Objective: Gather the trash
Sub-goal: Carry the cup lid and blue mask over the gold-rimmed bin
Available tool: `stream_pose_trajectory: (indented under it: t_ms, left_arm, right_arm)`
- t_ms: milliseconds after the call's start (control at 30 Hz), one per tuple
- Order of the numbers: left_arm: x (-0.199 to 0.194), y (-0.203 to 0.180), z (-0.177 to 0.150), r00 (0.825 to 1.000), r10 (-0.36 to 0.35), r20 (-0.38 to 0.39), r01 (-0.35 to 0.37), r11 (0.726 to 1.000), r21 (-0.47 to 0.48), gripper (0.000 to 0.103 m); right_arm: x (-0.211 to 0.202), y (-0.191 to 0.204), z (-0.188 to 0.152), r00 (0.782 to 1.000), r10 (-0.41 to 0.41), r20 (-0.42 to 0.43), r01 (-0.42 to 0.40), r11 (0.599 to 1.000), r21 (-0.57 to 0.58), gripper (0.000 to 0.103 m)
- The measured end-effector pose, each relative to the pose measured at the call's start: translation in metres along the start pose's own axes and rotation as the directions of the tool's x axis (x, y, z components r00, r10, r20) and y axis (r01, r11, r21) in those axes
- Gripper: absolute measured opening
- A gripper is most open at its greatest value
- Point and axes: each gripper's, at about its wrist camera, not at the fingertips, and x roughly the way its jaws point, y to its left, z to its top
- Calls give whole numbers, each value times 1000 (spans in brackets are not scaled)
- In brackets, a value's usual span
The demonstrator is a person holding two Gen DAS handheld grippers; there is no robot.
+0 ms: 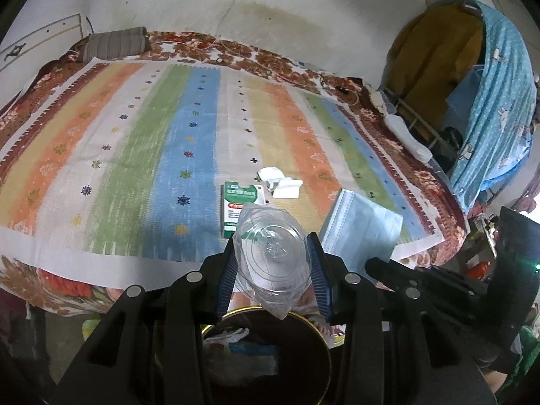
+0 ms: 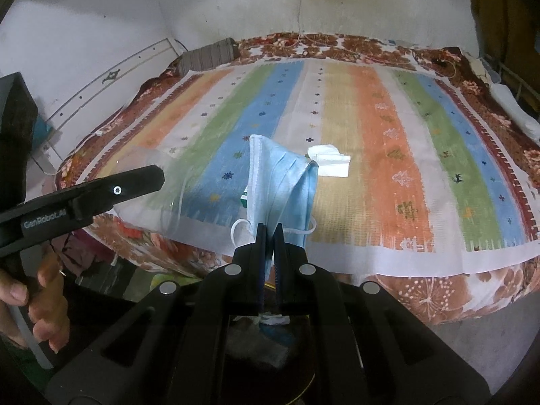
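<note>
The left gripper (image 1: 273,270) holds a clear plastic bottle (image 1: 271,253), its blue-padded jaws pressed against the bottle's two sides, and the bottle hangs just above a dark round bin (image 1: 317,334) with a gold rim that sits on the floor at the near edge of the bed. Inside the bin lie a white plastic bag (image 1: 226,337) and some pale blue wrapping. The right gripper (image 2: 269,233) is clamped on a blue face mask (image 2: 280,182), jaws nearly together with only the thin fabric pinched between them, and the mask stands up from the tips with a white ear loop (image 2: 238,231) curling out to the left. The same bin (image 2: 312,376) shows below this gripper, so the mask is held over its near side. Still lying on the striped bedspread (image 1: 118,141) are a green and white box (image 1: 241,209), just beyond the bottle, and crumpled white tissues (image 1: 278,182) a little farther and to the right. A striped grey pillow (image 1: 114,45) rests at the far left corner of the bed (against the white wall), and a blue patterned cloth (image 1: 499,101) hangs at the far right. In the right wrist view the person's left hand (image 2: 37,307) grips the handle of the other gripper at the left edge.
</note>
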Motion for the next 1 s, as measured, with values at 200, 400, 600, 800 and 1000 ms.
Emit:
stream_pose_trajectory:
  t_ms: [200, 400, 600, 800, 1000]
  left_arm:
    - [-9, -5, -12, 1000, -18, 7, 18, 1000, 7, 39]
    - [-15, -9, -27, 1000, -26, 10, 26, 1000, 16, 39]
    - [-20, 2, -43, 999, -41, -3, 41, 998, -49, 39]
    - [-15, 10, -56, 998, -49, -50, 45, 995, -86, 39]
    - [-10, 12, -73, 994, -54, -94, 44, 994, -102, 39]
  right_arm:
    - [-12, 5, -14, 1000, 11, 25, -11, 1000, -5, 4]
    - [-17, 12, -30, 1000, 26, 15, -26, 999, -22, 4]
    - [-21, 17, -49, 999, 37, -12, -38, 999, -30, 4]
    - [-20, 17, -66, 998, 43, -53, -45, 998, -32, 4]
    - [-14, 24, -87, 992, 52, -117, -56, 998, -33, 4]
